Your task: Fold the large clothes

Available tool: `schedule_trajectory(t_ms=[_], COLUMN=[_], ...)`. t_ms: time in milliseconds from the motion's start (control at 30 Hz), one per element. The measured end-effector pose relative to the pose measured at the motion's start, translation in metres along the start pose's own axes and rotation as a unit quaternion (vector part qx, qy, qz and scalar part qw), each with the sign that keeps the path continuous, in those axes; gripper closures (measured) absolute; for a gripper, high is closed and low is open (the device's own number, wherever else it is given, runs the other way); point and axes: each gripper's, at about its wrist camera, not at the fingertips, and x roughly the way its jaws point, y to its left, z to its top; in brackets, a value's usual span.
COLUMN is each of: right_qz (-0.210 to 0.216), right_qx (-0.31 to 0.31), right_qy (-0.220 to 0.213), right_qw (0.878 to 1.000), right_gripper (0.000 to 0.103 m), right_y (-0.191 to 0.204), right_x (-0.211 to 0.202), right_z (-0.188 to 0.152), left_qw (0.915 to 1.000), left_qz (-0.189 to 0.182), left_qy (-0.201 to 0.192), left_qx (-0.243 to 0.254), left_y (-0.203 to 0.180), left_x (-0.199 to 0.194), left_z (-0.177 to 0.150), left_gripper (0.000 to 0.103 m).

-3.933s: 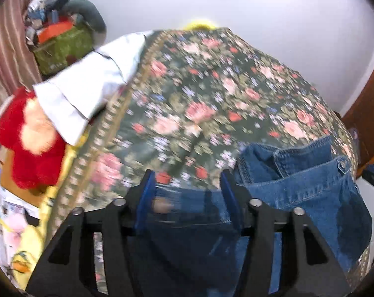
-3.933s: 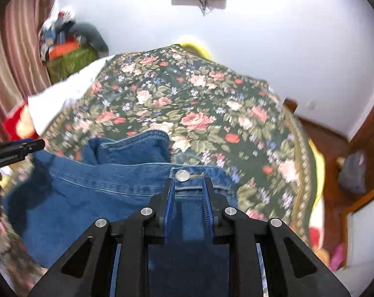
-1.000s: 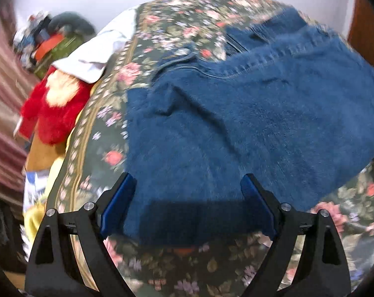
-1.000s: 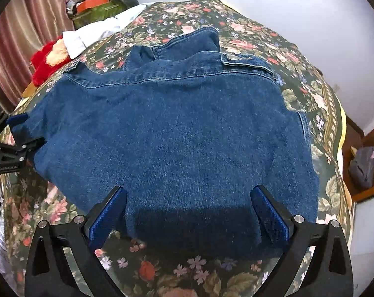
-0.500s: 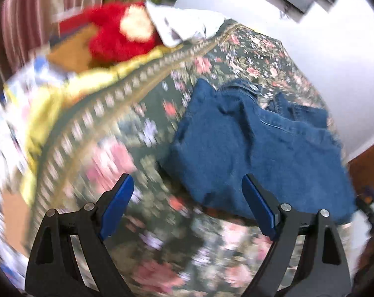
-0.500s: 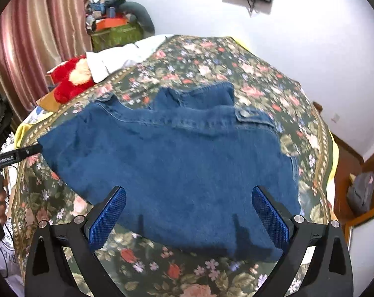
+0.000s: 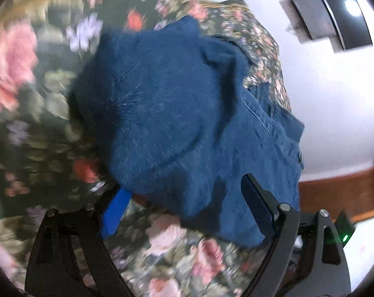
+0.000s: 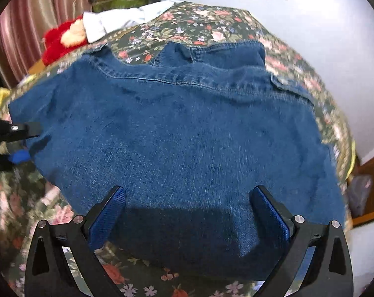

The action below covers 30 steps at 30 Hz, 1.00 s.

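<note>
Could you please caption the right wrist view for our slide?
Open right gripper poised over a blue denim jacket on a floral bedspread.

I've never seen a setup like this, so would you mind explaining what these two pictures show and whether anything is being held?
There is no robot here: a person holds a two-finger gripper in each hand, and each carries a fisheye camera looking along its fingers. One picture is from the left gripper, the other from the right gripper. Both look down at a denim jacket spread on a floral bedspread. The left one also shows at the left edge of the right view. Both sets of jaws stand wide open, with the jacket's edge between them; nothing is gripped. The left jaws have just been closing slightly.
</note>
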Motion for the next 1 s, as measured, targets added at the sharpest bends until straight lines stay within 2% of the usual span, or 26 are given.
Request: schedule_trajectory(t_ms=[100, 233, 333, 400, 433, 500, 533, 600, 667, 800, 900, 1000], right_qz=[0.015, 0.019, 0.028, 0.032, 0.033, 0.020, 0.018, 0.030, 0.033, 0.029, 0.037, 0.052], right_qx=[-0.004, -0.010, -0.009, -0.011, -0.013, -0.013, -0.013, -0.014, -0.008, 0.006, 0.000, -0.001], right_qy=[-0.002, -0.011, -0.015, -0.013, -0.009, 0.007, 0.008, -0.006, -0.027, -0.047, -0.004, 0.024], right_qw=[1.000, 1.000, 0.999, 0.999, 0.999, 1.000, 1.000, 0.999, 0.999, 0.998, 0.999, 0.998], right_gripper=[0.000, 0.000, 0.000, 0.000, 0.000, 0.000, 0.000, 0.000, 0.000, 0.000, 0.000, 0.000], right_y=[-0.002, 0.000, -0.002, -0.002, -0.001, 0.002, 0.003, 0.006, 0.012, 0.030, 0.052, 0.075], right_x=[0.002, 0.002, 0.002, 0.001, 0.001, -0.004, -0.006, -0.017, -0.025, -0.021, 0.012, 0.037], right_z=[-0.002, -0.004, -0.005, -0.004, -0.003, 0.003, 0.005, 0.013, 0.023, 0.043, 0.048, 0.041], left_qw=[0.9994, 0.9983, 0.9950, 0.9910, 0.9857, 0.9707, 0.9582, 0.9496, 0.9458, 0.9350, 0.9314, 0.9296], left_qz=[-0.020, -0.013, 0.013, 0.054, 0.083, 0.118, 0.128, 0.115, 0.095, 0.093, 0.098, 0.122], left_qy=[-0.019, -0.056, -0.099, -0.121, -0.133, -0.156, -0.177, -0.199, -0.213, -0.234, -0.243, -0.238], left_qx=[-0.019, -0.005, -0.007, 0.022, 0.063, 0.140, 0.185, 0.213, 0.226, 0.249, 0.253, 0.253], left_y=[0.002, -0.010, -0.017, -0.030, -0.046, -0.075, -0.093, -0.109, -0.123, -0.136, -0.132, -0.118], left_x=[0.010, 0.021, 0.022, 0.020, 0.016, 0.009, 0.001, -0.012, -0.026, -0.044, -0.055, -0.060], left_z=[0.005, 0.012, 0.016, 0.016, 0.013, 0.005, -0.002, -0.008, -0.011, -0.017, -0.023, -0.024], left_gripper=[0.025, 0.026, 0.041, 0.059, 0.068, 0.072, 0.073, 0.074, 0.075, 0.076, 0.076, 0.077])
